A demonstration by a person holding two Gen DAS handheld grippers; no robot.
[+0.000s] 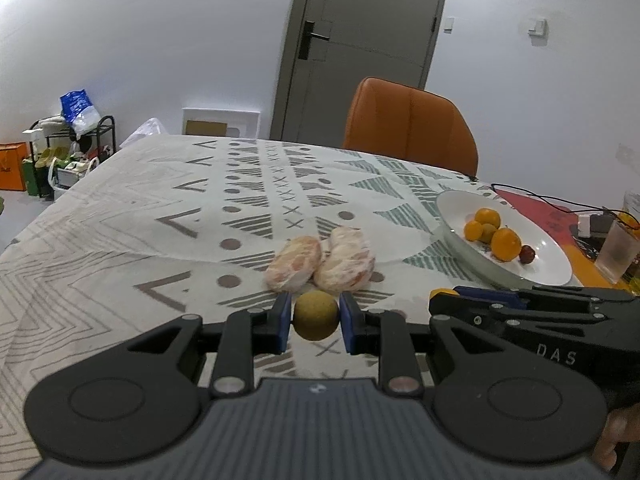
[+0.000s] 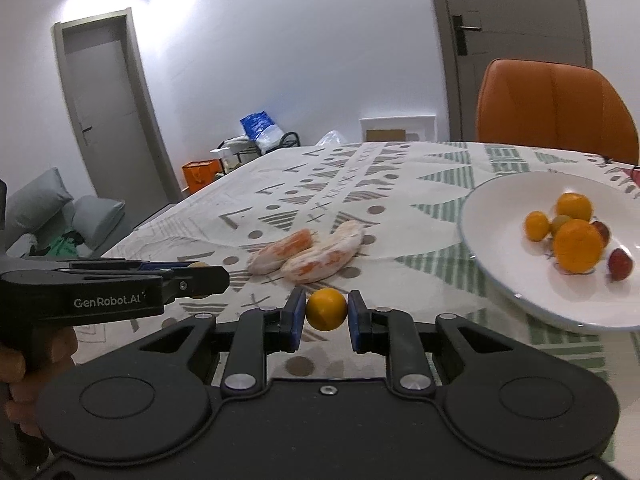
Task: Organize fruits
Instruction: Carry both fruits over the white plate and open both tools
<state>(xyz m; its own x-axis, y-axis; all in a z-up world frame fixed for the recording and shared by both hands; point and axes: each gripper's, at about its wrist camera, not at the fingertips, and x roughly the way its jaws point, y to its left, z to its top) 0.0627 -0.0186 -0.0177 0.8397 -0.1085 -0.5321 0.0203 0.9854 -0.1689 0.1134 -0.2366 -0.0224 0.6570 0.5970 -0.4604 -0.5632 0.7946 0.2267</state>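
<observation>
Hand-held gripper on the left (image 1: 316,322) is clenched on a small yellow-green fruit (image 1: 316,315), its blue pads pressing the fruit's two sides, and the fruit looks lifted clear of the tabletop (image 1: 120,240). On the right, the other hand-held gripper (image 2: 326,314) grasps a small orange fruit (image 2: 326,309) the same way.

Just beyond both loads, at 12 o'clock from the left gripper and 11 o'clock from the right one, lie two peeled citrus segments (image 1: 320,264), side by side and touching, their long axes running away from the cameras.

The white plate (image 2: 500,208) is likely where both fruits belong. It already holds several oranges (image 2: 578,246) and small red fruits (image 2: 620,264). From the right gripper it lies at 2 o'clock, near; from the left gripper it also lies at 2 o'clock, but with the right gripper between. So the right hand is nearer and should probably deliver first, leaving the left a clear path.
</observation>
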